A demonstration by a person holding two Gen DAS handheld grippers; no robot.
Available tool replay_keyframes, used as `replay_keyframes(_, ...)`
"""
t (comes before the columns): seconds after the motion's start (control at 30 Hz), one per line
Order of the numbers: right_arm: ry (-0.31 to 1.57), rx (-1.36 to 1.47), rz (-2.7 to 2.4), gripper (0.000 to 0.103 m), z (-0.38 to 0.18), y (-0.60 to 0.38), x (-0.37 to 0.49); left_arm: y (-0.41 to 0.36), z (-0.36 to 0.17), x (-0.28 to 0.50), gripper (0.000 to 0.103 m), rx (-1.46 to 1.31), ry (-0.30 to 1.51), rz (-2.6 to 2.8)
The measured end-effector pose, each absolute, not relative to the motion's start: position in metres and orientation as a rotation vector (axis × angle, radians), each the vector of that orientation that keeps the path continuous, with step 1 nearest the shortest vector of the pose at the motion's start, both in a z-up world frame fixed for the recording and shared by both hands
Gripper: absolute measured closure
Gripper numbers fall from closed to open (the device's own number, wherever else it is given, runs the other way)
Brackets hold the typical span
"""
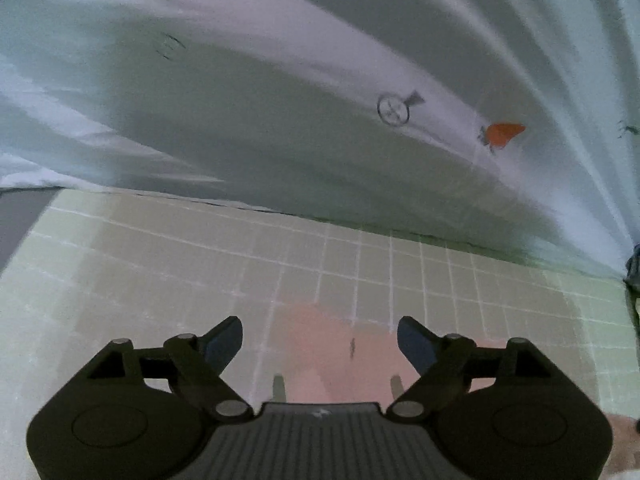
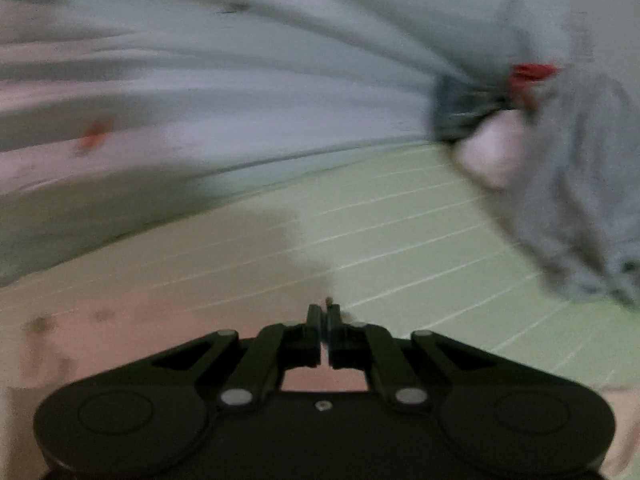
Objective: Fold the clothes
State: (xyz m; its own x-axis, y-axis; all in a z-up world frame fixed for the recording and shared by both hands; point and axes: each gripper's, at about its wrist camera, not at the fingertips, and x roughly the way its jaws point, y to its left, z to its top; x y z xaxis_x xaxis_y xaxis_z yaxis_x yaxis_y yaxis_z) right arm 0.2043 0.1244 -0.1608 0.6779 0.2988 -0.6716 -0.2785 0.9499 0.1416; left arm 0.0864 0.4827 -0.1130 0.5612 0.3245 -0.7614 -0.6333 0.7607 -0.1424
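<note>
Surface: pale green gridded cutting mat (image 1: 400, 264) across the near table, reddish patch nearest | garment: white cloth (image 1: 260, 120) with orange and black prints, lying rumpled along the mat's far side | left gripper (image 1: 320, 336): jaws spread wide, nothing between | right gripper (image 2: 324, 312): jaws clenched, empty | right view blurred.

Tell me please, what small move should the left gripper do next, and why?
Probably reach forward to the near hem of the white garment and close on it. The left gripper is open, holds nothing, and hangs over bare green grid mat, short of the cloth's edge.
</note>
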Motion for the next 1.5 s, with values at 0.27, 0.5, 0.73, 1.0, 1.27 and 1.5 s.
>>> replay_keyframes(0.27, 1.006, 0.014, 0.576, 0.095, -0.209, 0.172, 0.116, 0.424, -0.109, 0.009, 0.013, -0.468, 0.862, 0.536)
replay_keyframes(0.5, 0.862, 0.066, 0.516, 0.013, -0.178, 0.119, 0.106, 0.371, -0.118, 0.003, 0.013, -0.443, 0.924, 0.443)
replay_keyframes(0.73, 0.77, -0.139, 0.269, 0.0, -0.185, 0.045, 0.111, 0.321, -0.141, 0.045, 0.012, -0.413, 0.962, 0.354)
replay_keyframes(1.0, 0.756, -0.096, 0.138, 0.0, -0.217, -0.016, 0.172, 0.26, -0.169, 0.098, 0.007, -0.251, 1.004, 0.222)
replay_keyframes(1.27, 0.762, -0.075, 0.167, 0.0, -0.231, -0.019, 0.185, 0.24, -0.204, 0.136, 0.058, -0.24, 1.084, 0.201)
replay_keyframes(1.5, 0.778, -0.104, 0.153, 0.0, -0.226, -0.014, 0.176, 0.238, -0.197, 0.12, 0.1, -0.253, 1.06, 0.209)
